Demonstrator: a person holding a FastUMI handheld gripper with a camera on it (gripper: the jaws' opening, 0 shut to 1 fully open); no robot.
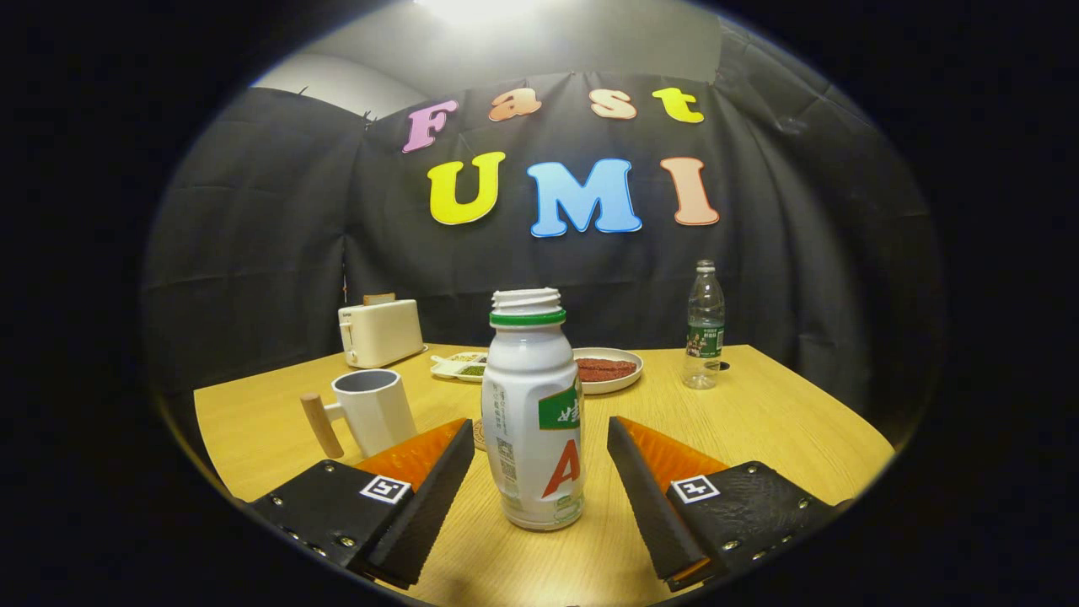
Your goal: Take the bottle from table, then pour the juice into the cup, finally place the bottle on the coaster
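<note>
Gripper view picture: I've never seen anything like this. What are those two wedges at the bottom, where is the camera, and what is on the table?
The wedges are the two fingers of hand-held tongs; the camera rides on them, looking forward. They are open, holding nothing. Between them stands a white uncapped juice bottle on the wooden table, with a gap on both sides. Left of it is a white cup with a wooden handle. Beyond are a toaster, a plate, a sectioned dish and a clear water bottle.

Bright light falls from overhead, ahead of me, washing out the ceiling [480, 13] in glare. The tabletop [759, 421] is evenly lit and sharp, with soft, faint shadows. Fisheye distortion bends its edges and the far wall, dimming outward.
</note>
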